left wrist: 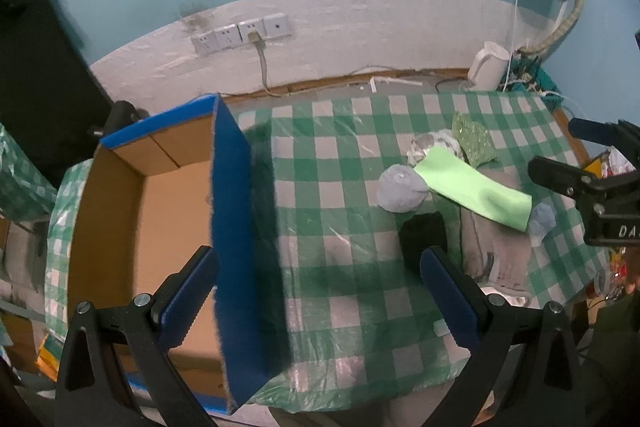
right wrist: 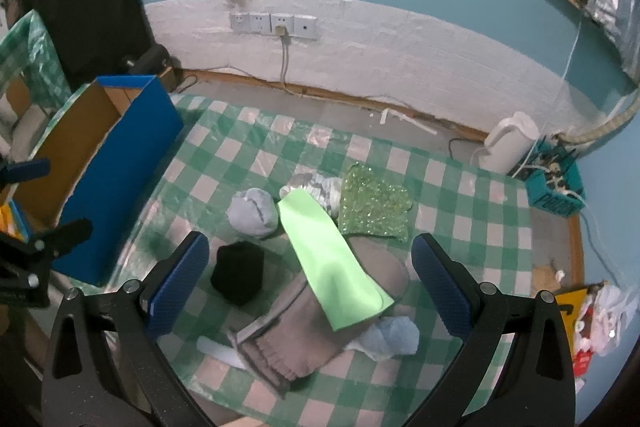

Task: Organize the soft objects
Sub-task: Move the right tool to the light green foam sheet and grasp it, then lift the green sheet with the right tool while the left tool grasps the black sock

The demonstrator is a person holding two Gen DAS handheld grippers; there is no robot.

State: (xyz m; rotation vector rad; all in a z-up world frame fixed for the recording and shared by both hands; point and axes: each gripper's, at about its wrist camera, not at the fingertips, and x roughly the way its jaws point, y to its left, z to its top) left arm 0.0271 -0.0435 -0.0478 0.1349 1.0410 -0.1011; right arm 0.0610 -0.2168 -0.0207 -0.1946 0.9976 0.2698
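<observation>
A heap of soft things lies on the green-checked tablecloth (right wrist: pixel 248 155): a light green foam sheet (right wrist: pixel 332 263), a grey knitted cloth (right wrist: pixel 304 331), a black bundle (right wrist: pixel 238 273), a grey-blue sock ball (right wrist: pixel 253 213), a pale blue bundle (right wrist: pixel 394 337), green bubble wrap (right wrist: pixel 374 207) and a crumpled white-grey cloth (right wrist: pixel 320 187). My right gripper (right wrist: pixel 310 287) hovers open above the heap, holding nothing. My left gripper (left wrist: pixel 320 301) is open and empty, straddling the blue wall of the cardboard box (left wrist: pixel 236 227). The foam sheet (left wrist: pixel 474 193) and black bundle (left wrist: pixel 424 237) lie to its right.
The blue-sided cardboard box (right wrist: pixel 120 183) stands at the table's left end, open on top. A white kettle (right wrist: pixel 508 143) and a teal crate (right wrist: pixel 556 187) with cables sit at the back right. Wall sockets (right wrist: pixel 274 25) are behind. Packets (right wrist: pixel 592 323) lie off the right edge.
</observation>
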